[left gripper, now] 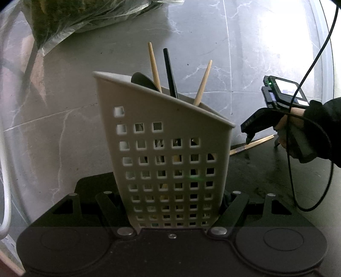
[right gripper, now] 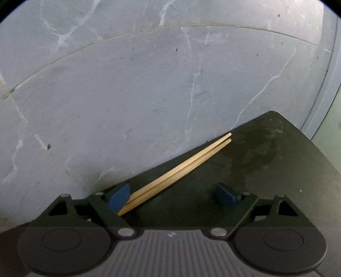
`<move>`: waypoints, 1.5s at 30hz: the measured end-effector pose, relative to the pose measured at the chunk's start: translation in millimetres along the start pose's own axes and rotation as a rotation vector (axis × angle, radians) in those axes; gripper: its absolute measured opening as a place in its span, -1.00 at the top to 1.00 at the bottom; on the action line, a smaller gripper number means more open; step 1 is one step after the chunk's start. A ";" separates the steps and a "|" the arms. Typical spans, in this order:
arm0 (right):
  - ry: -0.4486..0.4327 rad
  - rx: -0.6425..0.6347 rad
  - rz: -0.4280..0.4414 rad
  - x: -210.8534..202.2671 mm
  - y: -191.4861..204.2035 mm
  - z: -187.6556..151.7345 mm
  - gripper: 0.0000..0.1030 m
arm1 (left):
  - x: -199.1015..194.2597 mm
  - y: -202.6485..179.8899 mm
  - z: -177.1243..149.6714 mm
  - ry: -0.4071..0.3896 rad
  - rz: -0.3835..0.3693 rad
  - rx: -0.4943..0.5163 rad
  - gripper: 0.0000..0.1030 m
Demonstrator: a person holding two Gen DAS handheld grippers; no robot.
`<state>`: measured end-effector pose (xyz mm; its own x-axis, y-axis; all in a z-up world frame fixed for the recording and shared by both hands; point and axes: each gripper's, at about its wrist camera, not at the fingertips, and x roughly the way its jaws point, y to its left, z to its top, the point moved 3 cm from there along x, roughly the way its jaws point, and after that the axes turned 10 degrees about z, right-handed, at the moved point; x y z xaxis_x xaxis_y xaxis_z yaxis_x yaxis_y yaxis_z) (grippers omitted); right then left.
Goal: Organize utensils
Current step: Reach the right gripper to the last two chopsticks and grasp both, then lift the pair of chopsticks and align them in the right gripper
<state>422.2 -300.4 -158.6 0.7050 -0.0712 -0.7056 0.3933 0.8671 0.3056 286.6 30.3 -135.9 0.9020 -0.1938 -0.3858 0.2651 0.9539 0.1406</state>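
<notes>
My left gripper (left gripper: 172,204) is shut on a white perforated utensil holder (left gripper: 168,153) and holds it upright on the black table (left gripper: 266,170). In the holder stand two wooden chopsticks (left gripper: 155,68), a black stick (left gripper: 170,72) and a dark spoon (left gripper: 143,82). My right gripper (right gripper: 172,196) is open, low over the table, with a pair of wooden chopsticks (right gripper: 181,168) lying on the table beside its left blue pad (right gripper: 119,198). The right gripper also shows in the left wrist view (left gripper: 248,136), above those chopsticks (left gripper: 251,144).
The black table (right gripper: 266,170) ends at a corner on the far right. Grey marble floor (right gripper: 149,85) lies beyond it. A plastic-wrapped bundle (left gripper: 74,17) sits at the far left on the floor. A cable (left gripper: 289,149) hangs from the right gripper.
</notes>
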 end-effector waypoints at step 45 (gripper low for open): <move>0.451 -0.505 0.272 -81.4 -17.7 -60.9 0.76 | -0.6 10.1 -5.3 -0.024 -0.057 0.022 -0.49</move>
<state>321.9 -279.9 -145.5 0.3849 0.2946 -0.8747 -0.1577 0.9547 0.2522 286.9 41.3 -139.1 0.8930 -0.2531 -0.3720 0.3232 0.9360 0.1391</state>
